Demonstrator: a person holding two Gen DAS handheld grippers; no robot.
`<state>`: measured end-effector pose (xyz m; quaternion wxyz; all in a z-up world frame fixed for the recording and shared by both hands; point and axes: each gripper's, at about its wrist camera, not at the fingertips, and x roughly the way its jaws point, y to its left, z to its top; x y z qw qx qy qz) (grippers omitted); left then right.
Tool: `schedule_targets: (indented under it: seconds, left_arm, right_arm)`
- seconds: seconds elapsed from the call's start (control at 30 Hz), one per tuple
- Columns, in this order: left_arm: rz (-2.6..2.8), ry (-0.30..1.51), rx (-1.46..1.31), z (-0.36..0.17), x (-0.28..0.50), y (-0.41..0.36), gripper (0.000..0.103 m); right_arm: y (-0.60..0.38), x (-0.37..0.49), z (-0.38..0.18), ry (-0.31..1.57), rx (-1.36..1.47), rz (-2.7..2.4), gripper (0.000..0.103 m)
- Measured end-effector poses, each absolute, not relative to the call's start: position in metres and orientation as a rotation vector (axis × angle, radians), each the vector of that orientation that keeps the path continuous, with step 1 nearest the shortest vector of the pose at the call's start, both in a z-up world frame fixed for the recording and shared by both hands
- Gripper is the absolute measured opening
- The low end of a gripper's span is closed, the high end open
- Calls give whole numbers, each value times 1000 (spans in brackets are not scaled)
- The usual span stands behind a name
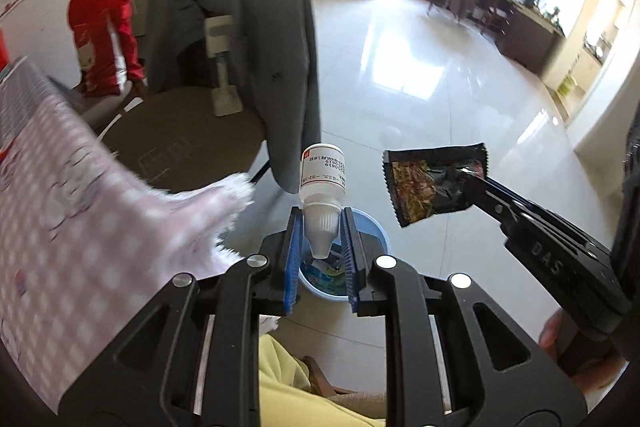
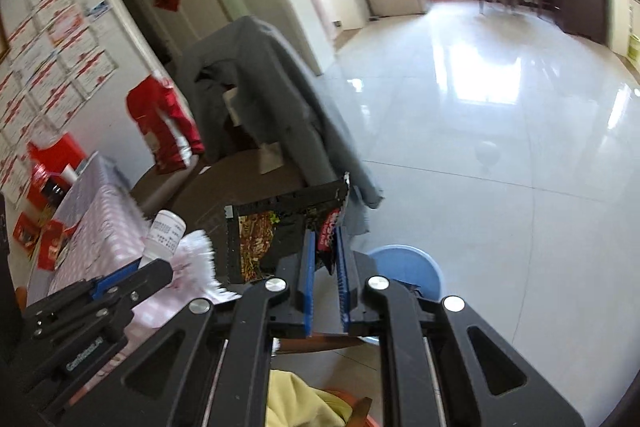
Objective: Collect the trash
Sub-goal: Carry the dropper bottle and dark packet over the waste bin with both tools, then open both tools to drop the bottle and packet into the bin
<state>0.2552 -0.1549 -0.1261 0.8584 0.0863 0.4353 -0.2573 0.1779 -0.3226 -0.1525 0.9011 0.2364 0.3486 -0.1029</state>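
The left gripper (image 1: 320, 247) is clenching a small white plastic bottle (image 1: 322, 179) by its ribbed cap, so the bottle is standing cap-down with its labelled body poking up past the blue finger pads. Directly beneath it, seen through the gap between the fingers, a light blue round bin (image 1: 370, 231) is sitting on the pale tiled floor (image 1: 420, 87), with scraps already lying inside.

The right gripper (image 1: 480, 183) is pinching a dark snack wrapper (image 1: 432, 183) by one crumpled end; the wrapper is hanging in the air to the right of the bottle, still outside the bin's rim. From the right wrist view the same wrapper (image 2: 280, 227) is fanning out to the left of the pads, and the bin (image 2: 408, 263) is lying low and to the right of that gripper (image 2: 324, 259).

To the left, the fringed corner of a pink checked tablecloth (image 1: 100, 207) is drooping close to the bottle. A grey jacket (image 1: 248, 47) is draped over a chair behind.

To do this step well, the bottle looks ready to be dropped straight down, provided it is clear of the cloth fringe. The wrapper probably needs carrying over the bin's centre before release, since a light wrapper may flutter sideways and miss.
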Motion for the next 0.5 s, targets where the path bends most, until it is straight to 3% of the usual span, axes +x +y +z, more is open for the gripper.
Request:
schedule_targets:
  seconds: [0.13,0.17,0.2,0.23,0.5]
  left_arm:
    - [-567,922,184,-132,264,-175,24]
    - [-568,924,187,-133,267,-178,48]
    - [-566,923,193,-135,268,-181,66]
    - [-568,911,189,-135,268,-183,77]
    - [-534,922,199,-143,266,-169,77]
  right_arm:
    - [-336,173,-158,729,505,-261,10]
    - [-340,171,-161,733,520,-266,10]
    - [-343,170,-163,738,531,-272,10]
    - [-345,170,-165,741,535,-276,10]
    - [-346,186,-187,814,492,-328,12]
